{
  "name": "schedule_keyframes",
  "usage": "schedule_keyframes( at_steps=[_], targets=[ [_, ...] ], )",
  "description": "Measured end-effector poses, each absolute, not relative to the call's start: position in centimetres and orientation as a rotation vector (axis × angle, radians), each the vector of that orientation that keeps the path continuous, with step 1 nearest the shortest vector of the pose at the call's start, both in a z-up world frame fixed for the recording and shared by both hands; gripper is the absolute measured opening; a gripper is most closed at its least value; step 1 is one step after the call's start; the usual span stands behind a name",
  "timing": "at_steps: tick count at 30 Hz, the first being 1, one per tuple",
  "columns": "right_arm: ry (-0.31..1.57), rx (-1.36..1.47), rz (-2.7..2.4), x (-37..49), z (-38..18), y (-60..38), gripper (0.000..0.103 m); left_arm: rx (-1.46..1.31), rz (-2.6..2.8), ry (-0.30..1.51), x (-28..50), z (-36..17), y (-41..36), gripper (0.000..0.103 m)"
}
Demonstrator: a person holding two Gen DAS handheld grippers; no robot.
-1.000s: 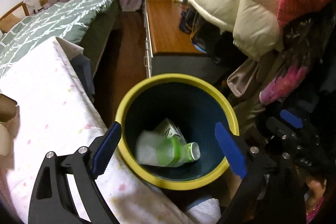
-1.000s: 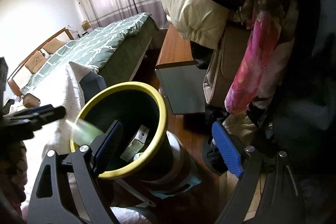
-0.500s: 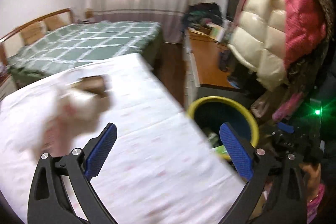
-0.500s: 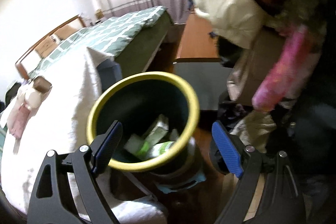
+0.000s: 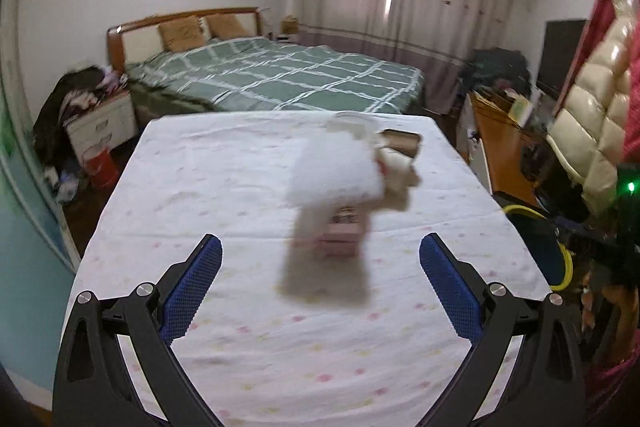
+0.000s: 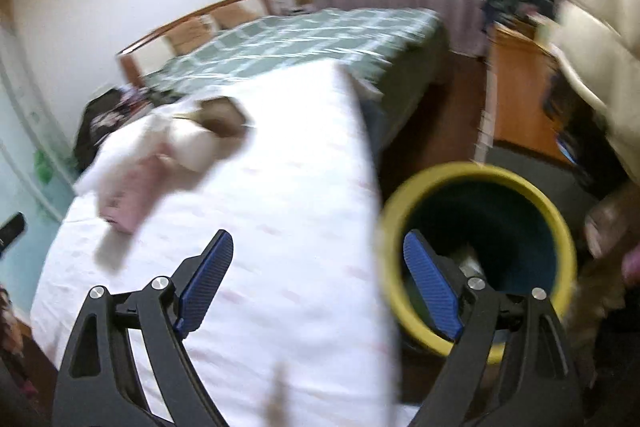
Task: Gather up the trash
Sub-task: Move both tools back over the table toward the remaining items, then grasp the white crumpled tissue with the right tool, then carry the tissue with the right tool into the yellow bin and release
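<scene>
A blurred heap of trash lies on the white-clothed table (image 5: 248, 327): a white tissue wad (image 5: 334, 169) over a pink box (image 5: 340, 235), a beige crumpled piece (image 5: 398, 171) and a brown tube (image 5: 402, 139) behind. My left gripper (image 5: 320, 275) is open and empty, just short of the pink box. My right gripper (image 6: 320, 277) is open and empty over the table's right edge. The yellow-rimmed dark bin (image 6: 476, 259) stands right of the table with trash inside; it also shows in the left wrist view (image 5: 540, 247). The heap shows far left in the right wrist view (image 6: 160, 167).
A green checked bed (image 5: 280, 75) lies behind the table. A wooden desk (image 5: 504, 151) and hanging puffy coats (image 5: 592, 115) are at the right. A nightstand (image 5: 100, 123) with clothes stands at the left.
My left gripper has swung from above the bin leftward to face the trash heap on the table. My right gripper has turned left too, with the bin now at its right.
</scene>
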State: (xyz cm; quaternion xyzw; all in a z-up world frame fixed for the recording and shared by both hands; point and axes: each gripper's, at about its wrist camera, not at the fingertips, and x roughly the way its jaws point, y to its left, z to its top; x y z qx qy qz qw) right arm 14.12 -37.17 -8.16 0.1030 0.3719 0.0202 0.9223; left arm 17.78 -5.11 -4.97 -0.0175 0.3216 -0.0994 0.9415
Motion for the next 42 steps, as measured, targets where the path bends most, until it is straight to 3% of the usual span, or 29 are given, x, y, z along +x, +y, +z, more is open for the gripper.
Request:
schedule_keyframes(
  at_steps=[1, 3, 6, 19, 26, 28, 30, 32, 42],
  targets=[
    [0.758, 0.201, 0.067, 15.0, -7.7, -35.9, 0.080, -0.050, -0.197, 0.661, 17.8, -5.2, -4.4, 0.098],
    [0.752, 0.177, 0.129, 17.4, -6.6, -32.8, 0.065, -0.074, -0.185, 0.668, 18.0, -5.7, -2.9, 0.098],
    [0.760, 0.163, 0.218, 20.4, -5.5, -29.3, 0.054, -0.092, -0.168, 0.671, 18.2, -6.3, -0.8, 0.098],
    [0.833, 0.123, 0.261, 31.2, -4.7, -21.4, 0.053, -0.145, -0.119, 0.716, 19.6, -8.9, 2.9, 0.098],
    [0.921, 0.137, 0.259, 33.8, -7.1, -21.5, 0.041, -0.160, -0.142, 0.740, 20.3, -10.2, 2.9, 0.098],
    [0.934, 0.129, 0.255, 34.4, -7.7, -21.2, 0.033, -0.163, -0.146, 0.747, 20.6, -10.5, 2.8, 0.098],
    [0.950, 0.126, 0.258, 34.7, -8.0, -20.9, 0.014, -0.170, -0.152, 0.754, 20.8, -10.8, 2.7, 0.098],
    [0.948, 0.120, 0.267, 34.9, -7.9, -20.5, 0.005, -0.171, -0.153, 0.759, 21.0, -11.0, 2.6, 0.098],
    [0.856, 0.083, 0.395, 34.0, -3.7, -16.0, 0.004, -0.184, -0.156, 0.762, 21.1, -11.3, 3.0, 0.098]
  ],
)
